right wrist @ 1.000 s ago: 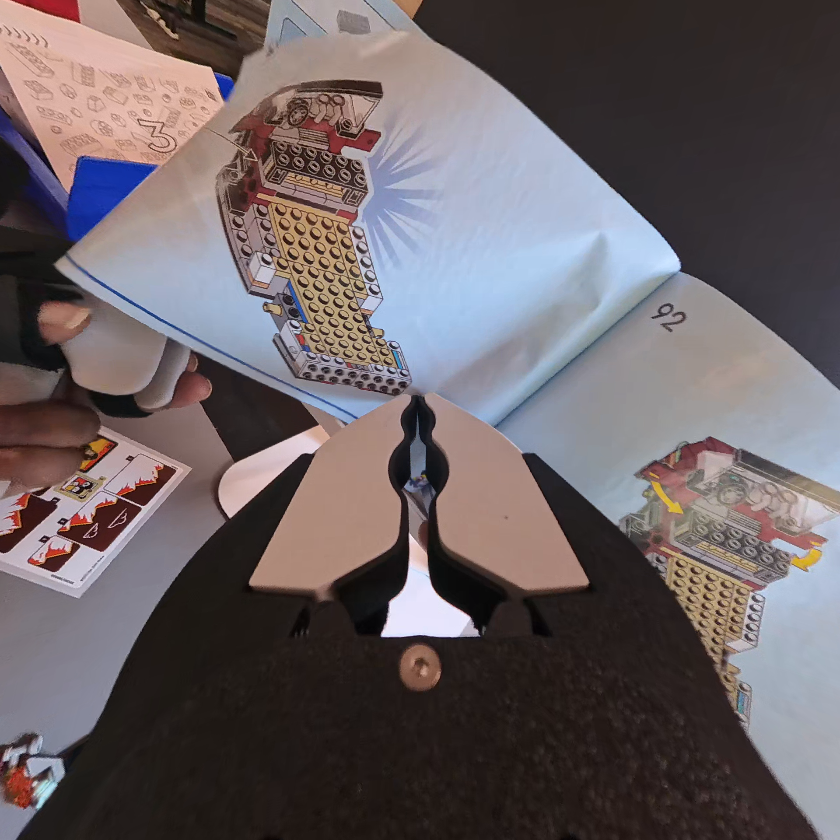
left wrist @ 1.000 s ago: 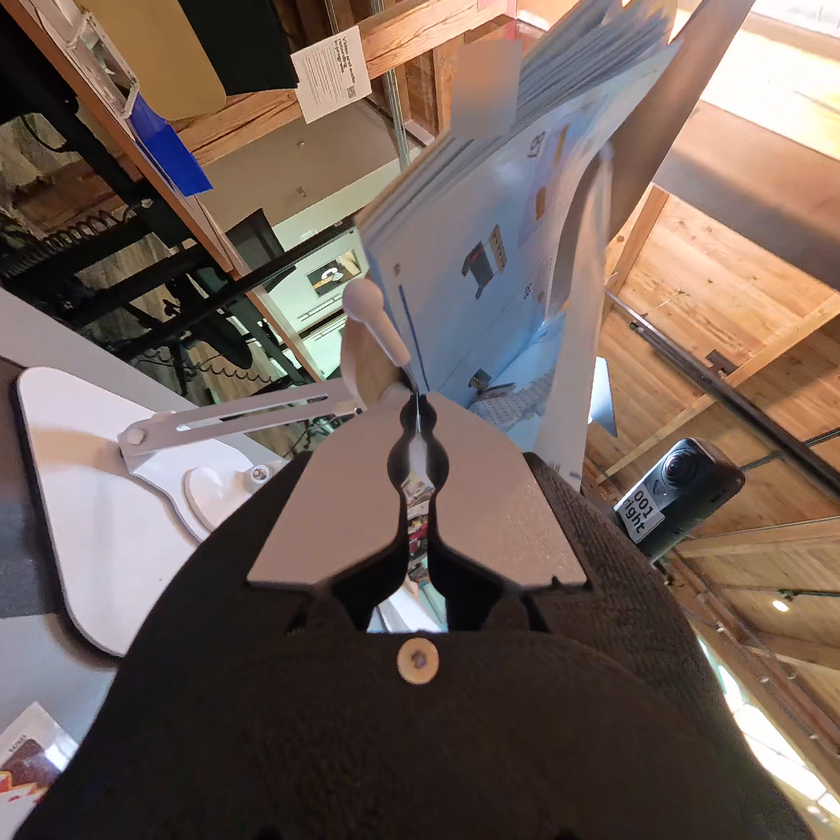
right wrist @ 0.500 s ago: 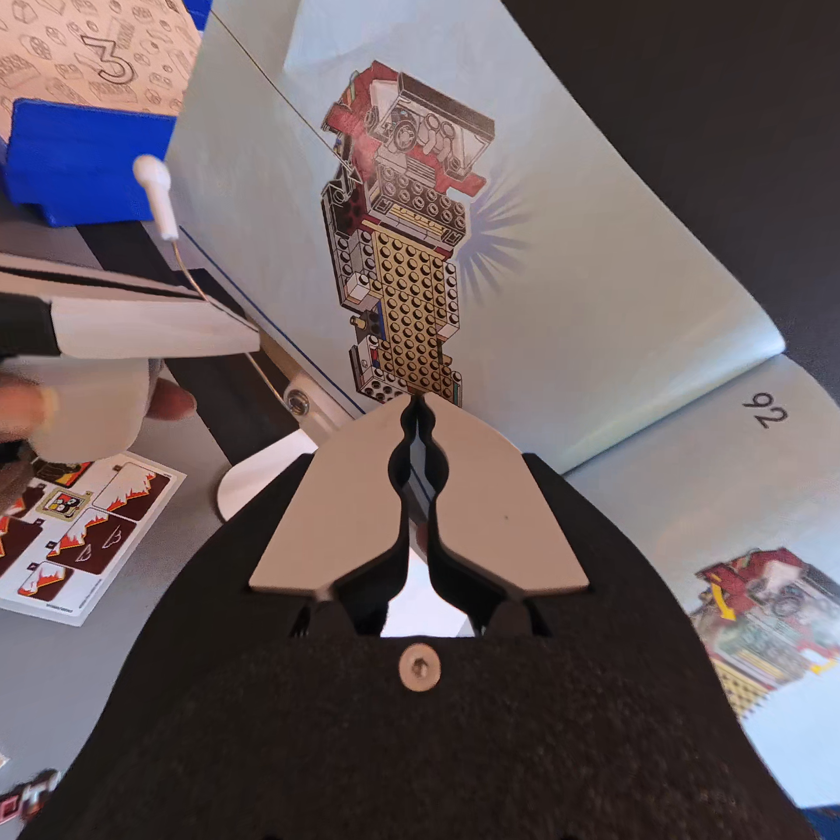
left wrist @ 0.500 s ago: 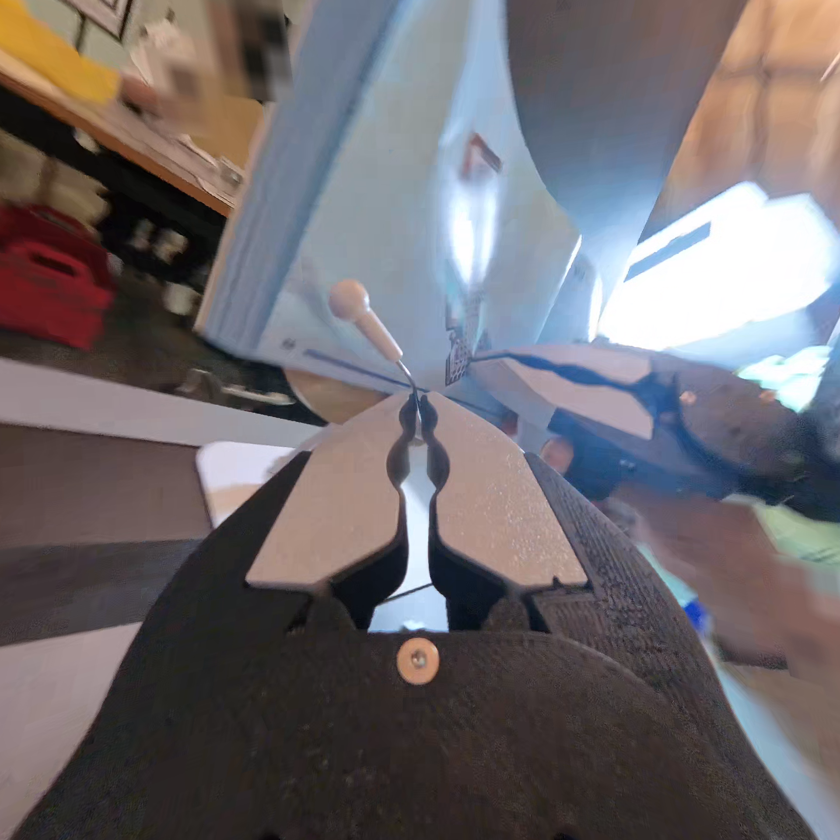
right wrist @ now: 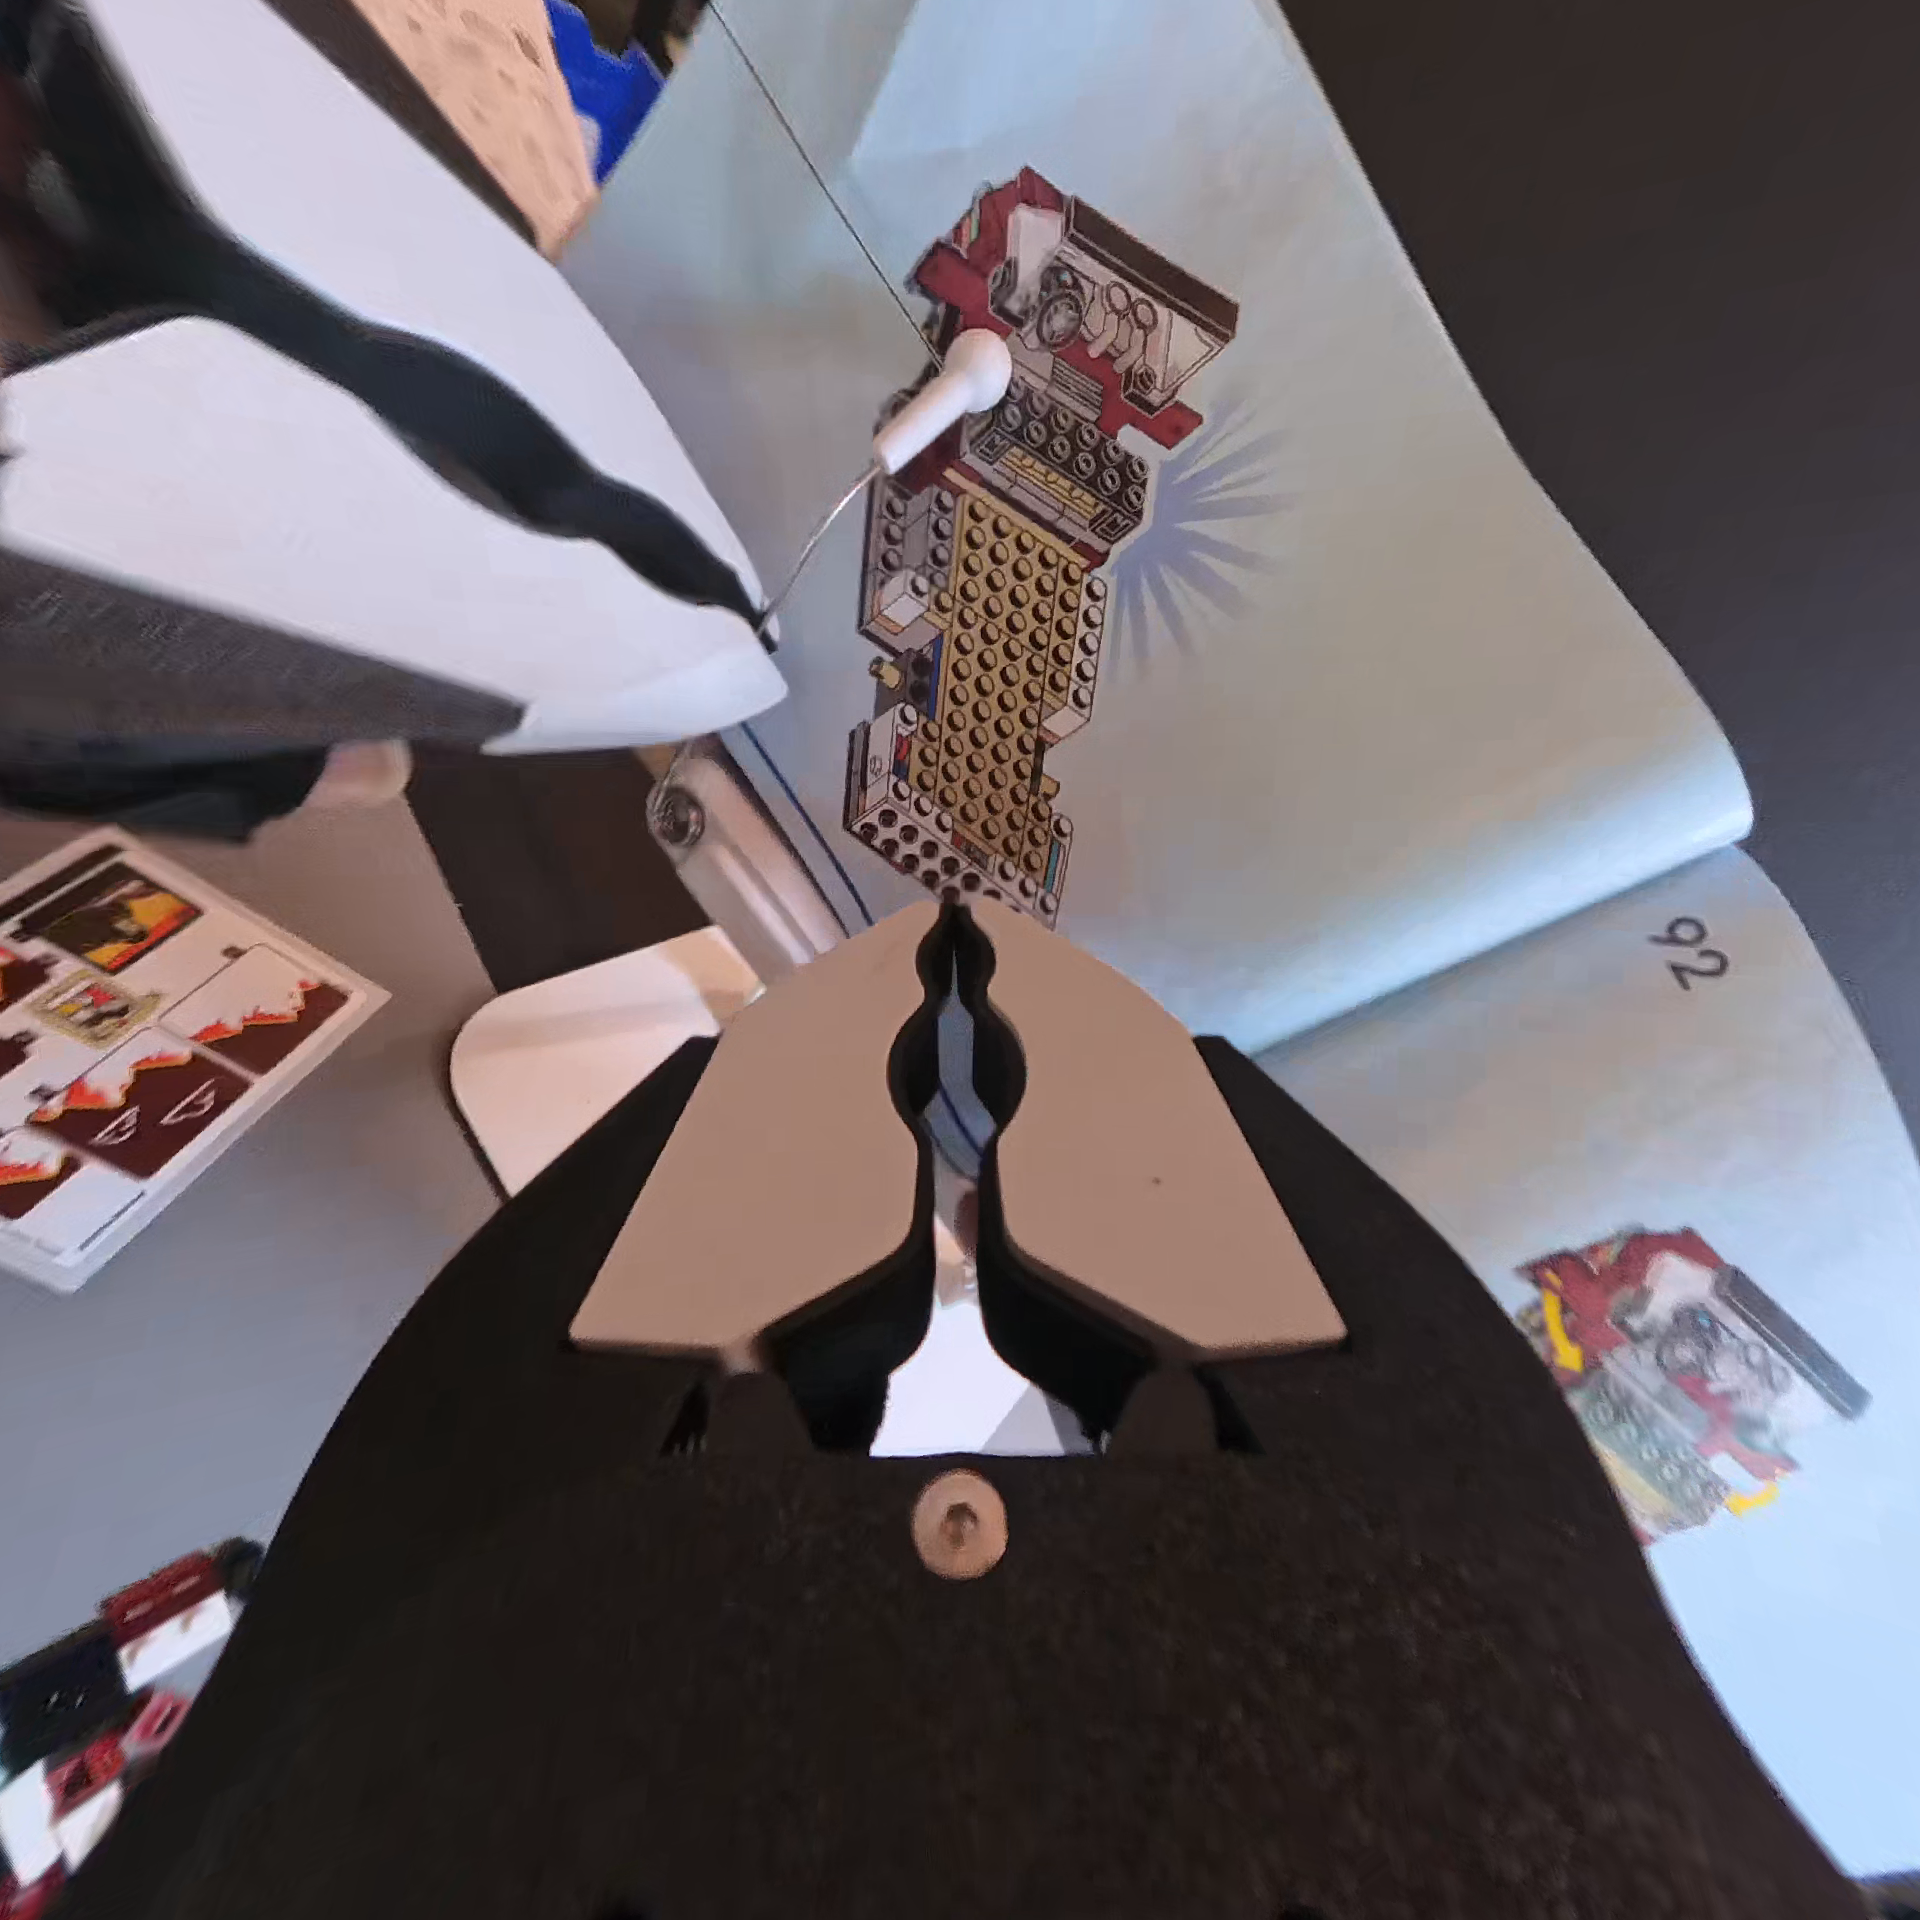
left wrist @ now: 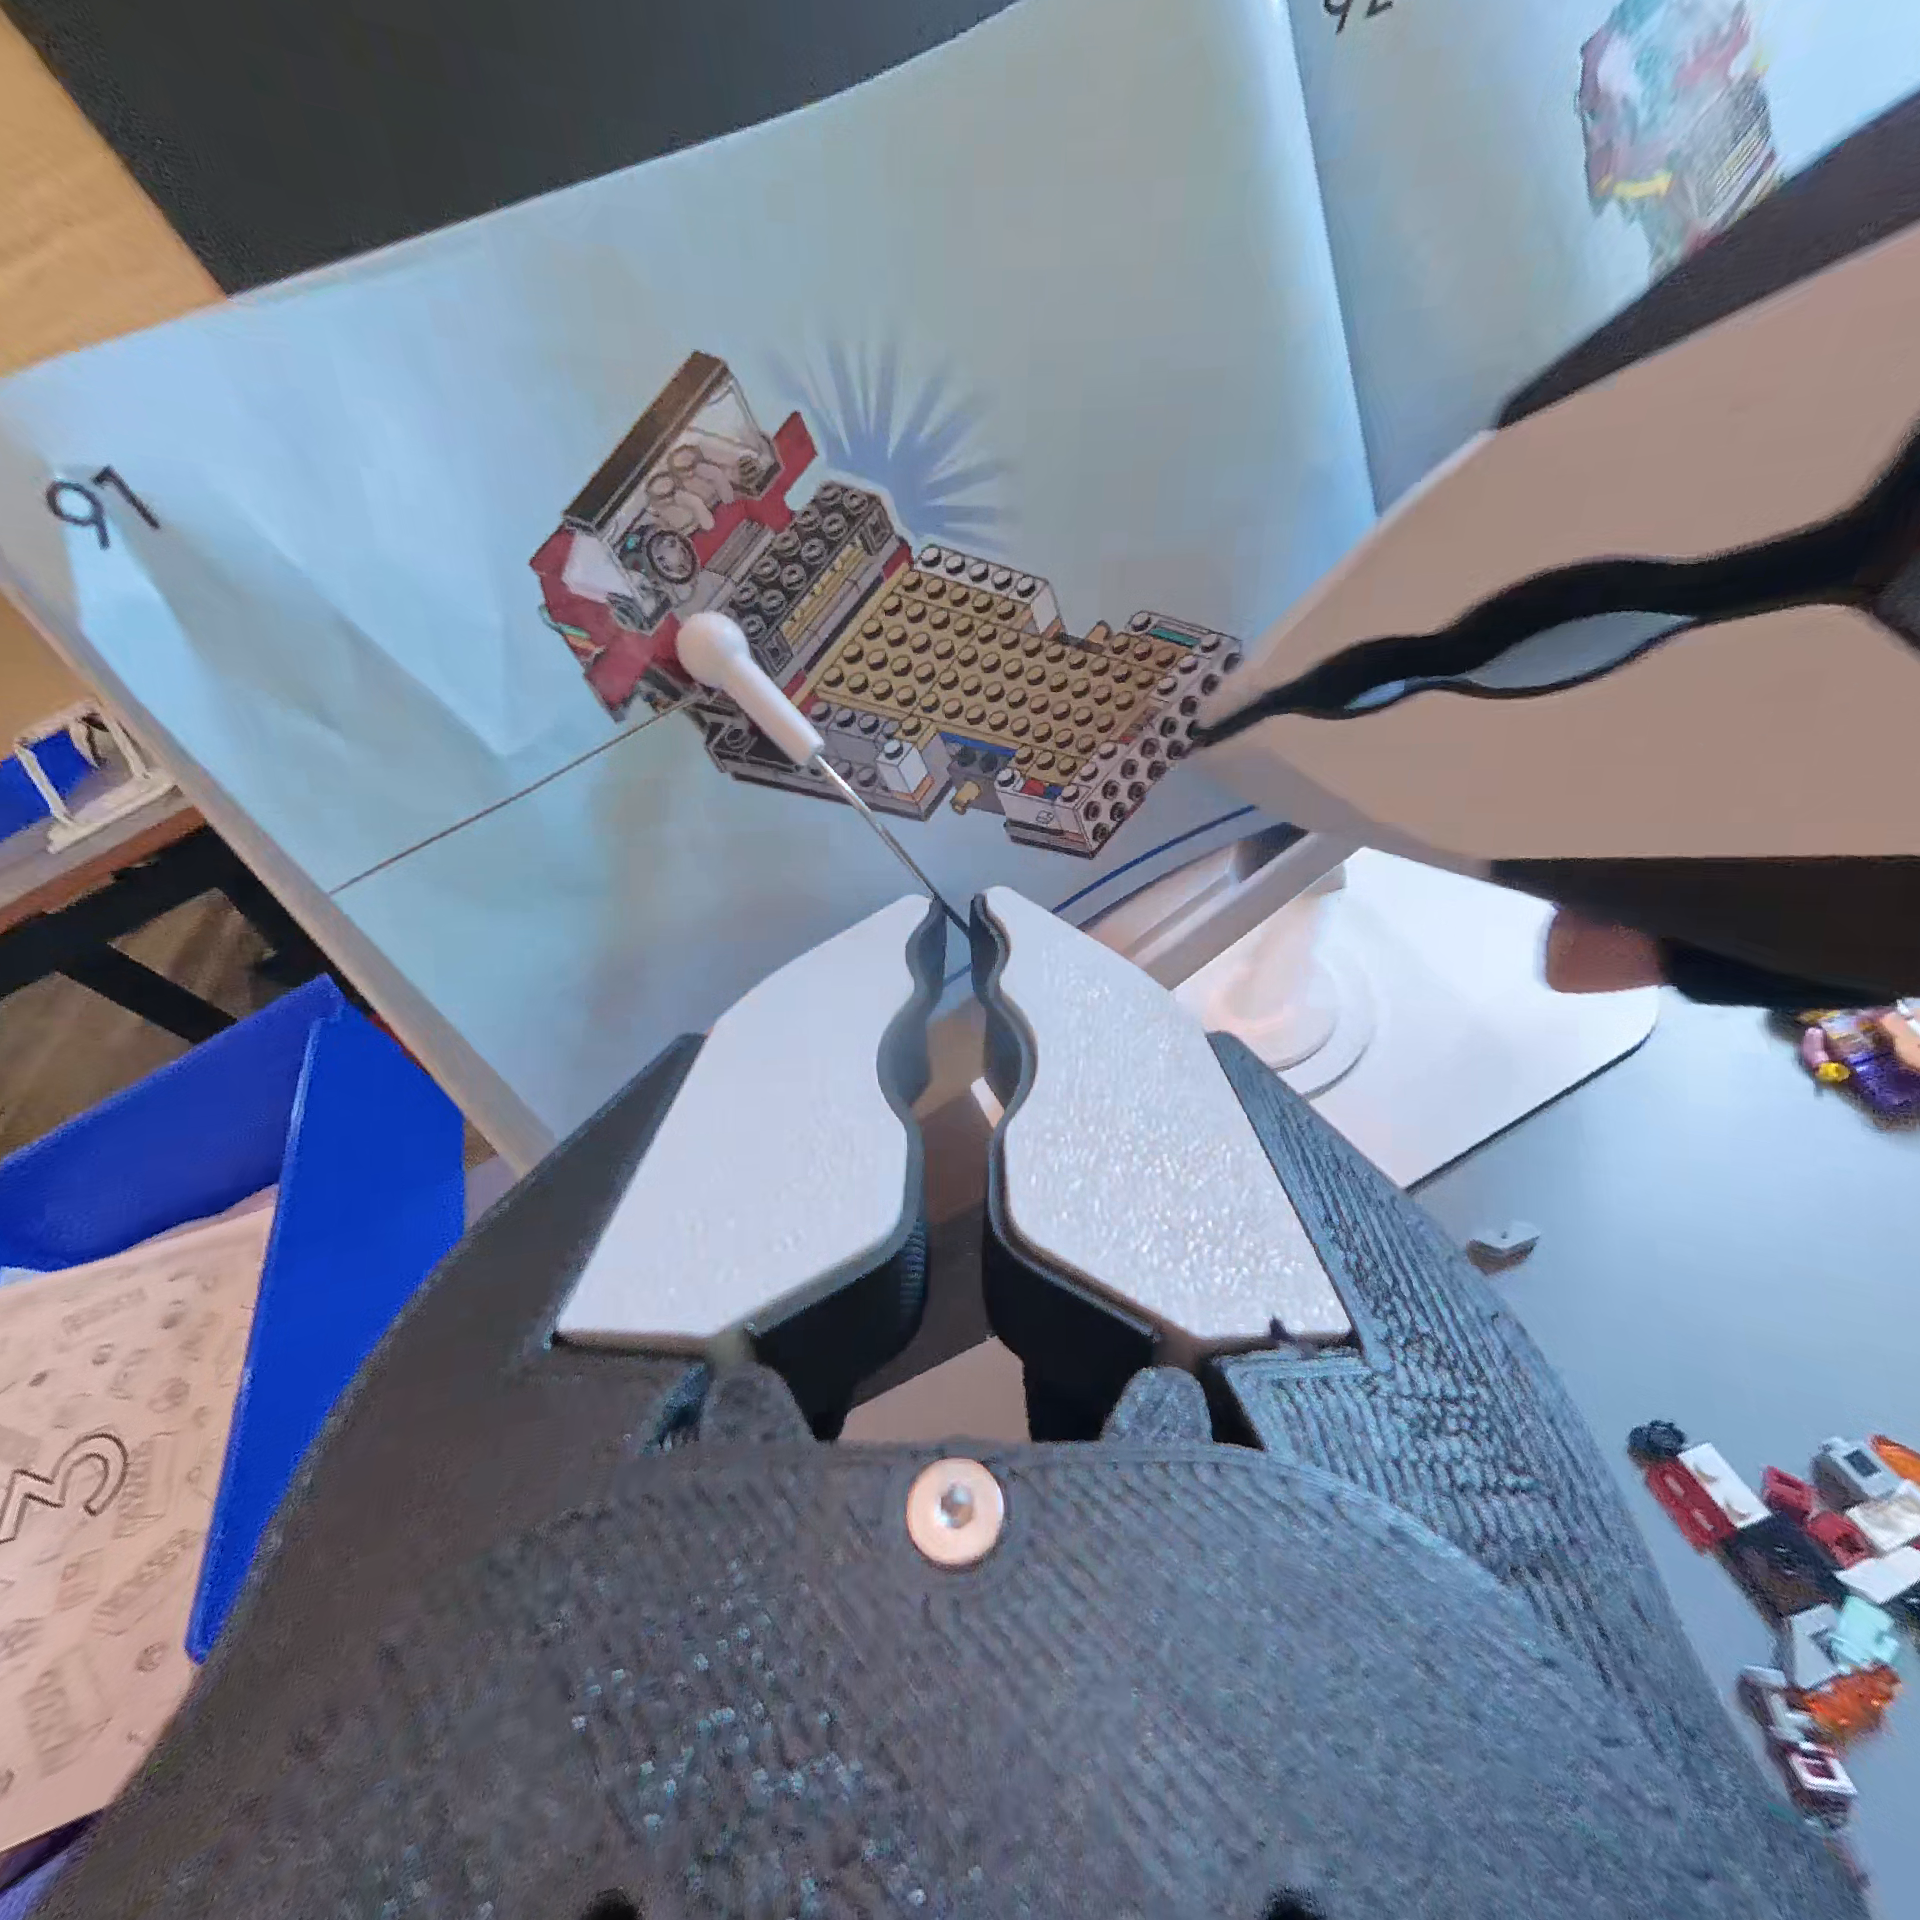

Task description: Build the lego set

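The left gripper (left wrist: 954,912) has its fingers a narrow slit apart, and a thin wire page-holder arm with a white rounded tip (left wrist: 727,670) runs down into that slit; whether the pads still press on the wire cannot be told. The white tip lies against the left page of an open instruction booklet (left wrist: 416,582), over the printed picture of a brick-built vehicle, just ahead of the fingertips. The booklet stands tilted on a white stand (left wrist: 1496,1049), whose rounded base plate sits on the dark table (left wrist: 1621,1278) just past the left gripper. The right gripper (right wrist: 954,914) has its fingers drawn together at the tips, which meet at the lower edge of that same page; whether the paper is pinched between them cannot be told. A blue bin (left wrist: 312,1195) with a printed paper bag is to the left, loose small bricks (left wrist: 1829,1538) lie on the table to the right, and a sticker sheet (right wrist: 135,1049) lies flat near the stand.
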